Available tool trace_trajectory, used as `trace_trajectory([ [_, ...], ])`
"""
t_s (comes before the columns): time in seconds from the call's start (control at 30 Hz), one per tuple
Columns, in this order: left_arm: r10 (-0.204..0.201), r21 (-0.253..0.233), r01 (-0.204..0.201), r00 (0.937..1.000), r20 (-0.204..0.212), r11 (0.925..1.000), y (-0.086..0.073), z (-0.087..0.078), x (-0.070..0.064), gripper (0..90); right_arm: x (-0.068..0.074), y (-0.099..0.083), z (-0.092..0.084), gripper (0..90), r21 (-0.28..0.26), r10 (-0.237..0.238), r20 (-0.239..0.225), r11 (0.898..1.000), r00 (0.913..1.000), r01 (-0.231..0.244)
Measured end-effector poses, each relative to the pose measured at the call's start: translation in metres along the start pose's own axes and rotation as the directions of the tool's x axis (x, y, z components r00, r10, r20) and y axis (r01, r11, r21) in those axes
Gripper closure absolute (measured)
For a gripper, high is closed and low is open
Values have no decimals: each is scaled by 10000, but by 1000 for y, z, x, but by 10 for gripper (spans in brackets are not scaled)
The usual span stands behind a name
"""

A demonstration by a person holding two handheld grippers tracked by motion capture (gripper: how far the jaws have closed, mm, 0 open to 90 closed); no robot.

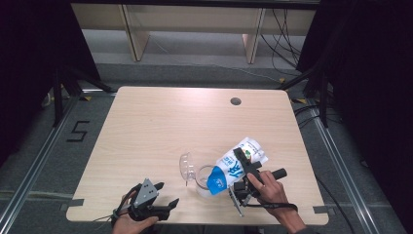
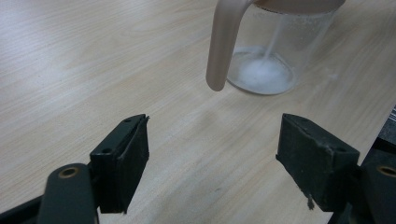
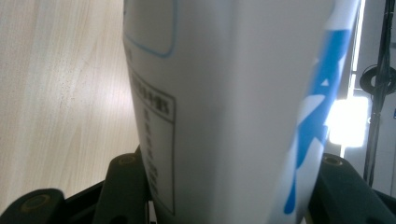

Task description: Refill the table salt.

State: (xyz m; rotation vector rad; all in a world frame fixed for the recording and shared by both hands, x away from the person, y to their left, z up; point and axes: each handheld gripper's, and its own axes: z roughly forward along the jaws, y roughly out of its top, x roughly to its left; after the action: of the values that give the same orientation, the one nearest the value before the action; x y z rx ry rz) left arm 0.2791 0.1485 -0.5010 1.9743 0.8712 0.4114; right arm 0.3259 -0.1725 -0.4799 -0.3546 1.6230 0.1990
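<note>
A white and blue milk carton [image 1: 225, 171] is tipped with its blue top down over a clear jug [image 1: 201, 181] near the table's front edge. My right gripper [image 1: 240, 165] is shut on the carton's body. In the right gripper view the carton [image 3: 224, 93] sits between the two black jaws of that gripper [image 3: 224, 191]. The jug [image 2: 280, 51] has a beige handle [image 2: 223, 46], and a thin white stream falls to a little milk [image 2: 262, 74] at its bottom. My left gripper [image 2: 215, 154] rests open on the table in front of the jug, at the front left [image 1: 166, 194], with nothing between its jaws.
The jug's clear lid [image 1: 186, 167] stands flipped open to the left. The wooden table [image 1: 160, 122] has a round cable hole [image 1: 235, 101] at the back right. A cable trails from the right gripper toward the front edge.
</note>
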Motion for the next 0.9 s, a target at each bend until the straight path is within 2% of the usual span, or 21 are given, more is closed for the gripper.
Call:
trace_trajectory([
  [0.03, -30, 4, 30, 10000, -4, 10000, 0, 0, 0, 245, 1, 0, -2, 511, 217, 199, -67, 9996, 9998, -197],
  [0.2, 46, -9, -46, 10000, 18, 10000, 0, 0, 0, 246, 3, -1, -2, 512, 238, 395, 10, 9989, 9992, -395],
  [0.3, -126, -58, 126, 9999, -8, 9999, 0, 0, -1, 245, 3, -1, -2, 513, 235, 347, -10, 9991, 9994, -347],
  [0.33, -48, -9, 48, 10000, -20, 10000, 0, 0, 0, 245, 3, -1, -2, 514, 234, 350, 31, 9991, 9994, -351],
  [0.47, -54, -82, 54, 10000, 34, 10000, 0, 1, 0, 245, 3, -1, -1, 514, 129, 241, 31, 9996, 9997, -242],
  [0.53, 41, -28, -41, 10000, 28, 10000, 0, 0, 0, 245, 0, -1, 0, 515, 70, -119, 16, 9999, 9999, 119],
  [0.63, -14, -51, 14, 10000, 33, 10000, 0, 1, 0, 245, 3, -1, 0, 516, 189, 95, -20, 9998, 10000, -95],
  [0.67, 32, -9, -32, 10000, 28, 10000, 0, 0, 0, 245, 3, -1, 0, 516, 131, 0, 34, 9999, 10000, 0],
  [0.7, -29, -61, 29, 10000, 38, 10000, 0, 1, 0, 245, -1, -1, 1, 516, -160, -546, 197, 9984, 9983, 549],
  [0.83, 37, -32, -37, 10000, 32, 10000, 0, 0, 0, 245, -2, 0, 1, 519, -148, -564, 194, 9983, 9982, 567],
  [0.9, -107, -63, 107, 9999, -1, 9999, 0, 0, -1, 245, -2, -1, 1, 519, -81, -642, 198, 9979, 9977, 643],
])
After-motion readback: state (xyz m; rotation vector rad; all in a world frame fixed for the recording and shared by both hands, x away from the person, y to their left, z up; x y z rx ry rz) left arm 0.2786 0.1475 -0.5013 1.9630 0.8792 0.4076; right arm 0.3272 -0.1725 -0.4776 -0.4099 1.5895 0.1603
